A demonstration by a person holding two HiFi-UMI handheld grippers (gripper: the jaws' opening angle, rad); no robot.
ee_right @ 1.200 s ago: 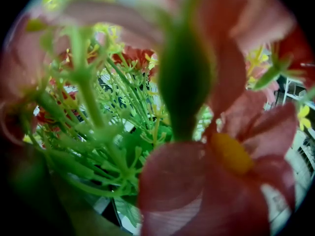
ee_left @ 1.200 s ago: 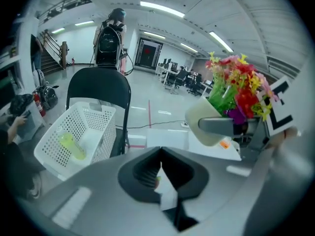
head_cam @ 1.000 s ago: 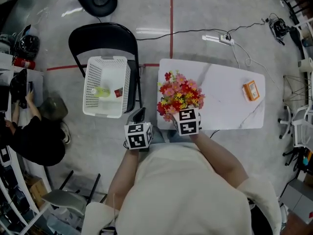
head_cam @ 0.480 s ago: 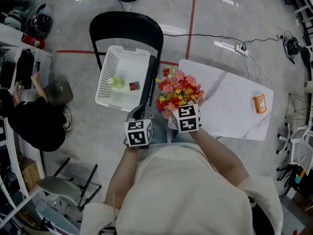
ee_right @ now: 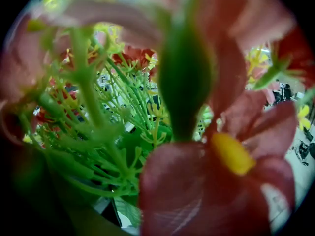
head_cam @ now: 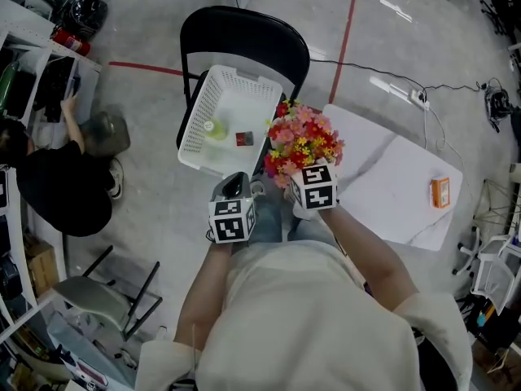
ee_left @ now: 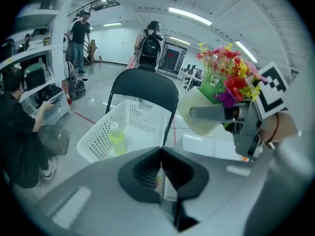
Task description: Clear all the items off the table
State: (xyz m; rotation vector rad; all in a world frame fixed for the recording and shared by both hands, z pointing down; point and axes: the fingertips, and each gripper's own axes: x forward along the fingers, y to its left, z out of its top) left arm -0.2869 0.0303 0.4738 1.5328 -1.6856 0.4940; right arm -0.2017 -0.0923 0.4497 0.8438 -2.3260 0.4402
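**Left gripper** (ee_left: pixel 161 160): the jaws are pressed together along a closed seam, with nothing held. It points to 12 o'clock at the basket (ee_left: pixel 98 134) and hangs short of the near rim, over bare floor.

**Right gripper** (head_cam: pixel 313 187): its own view is filled by the flowers (ee_right: pixel 197 191), with red petals, a yellow centre and green stems hard against the lens. I read this grip from the left gripper view instead. There, one grey finger (ee_left: pixel 210 113) lies flat along the side of a cream pot (ee_left: pixel 197 119). The grip is closed on the pot, which is upright with the blooms standing above it.

**Head view:** the flowers spread at 12 o'clock of the right marker cube. They sit between the basket's 3 o'clock rim and the 9 o'clock corner of the table (head_cam: pixel 391 194), and they hide the pot. I cannot tell from here whether the pot is over the tabletop or the floor.

**Basket:** it is white and perforated, and sits on the seat of a black chair (head_cam: pixel 244 39). Inside are two things:
- a yellow-green bottle (head_cam: pixel 213 126) toward the 9 o'clock wall
- a small red item (head_cam: pixel 242 138) just at 3 o'clock of the bottle, not touching it

**Table:** it has a white marbled top. An orange box (head_cam: pixel 440 192) lies near its 3 o'clock end, well apart from the flowers.

**Farther out:**
- A power strip (head_cam: pixel 409 94) with its cable lies on the floor at 12 o'clock of the table.
- A red tape line (head_cam: pixel 346 23) runs to the frame's top edge.
- A seated person (head_cam: pixel 45 190) is at 9 o'clock of the frame, beside shelving.
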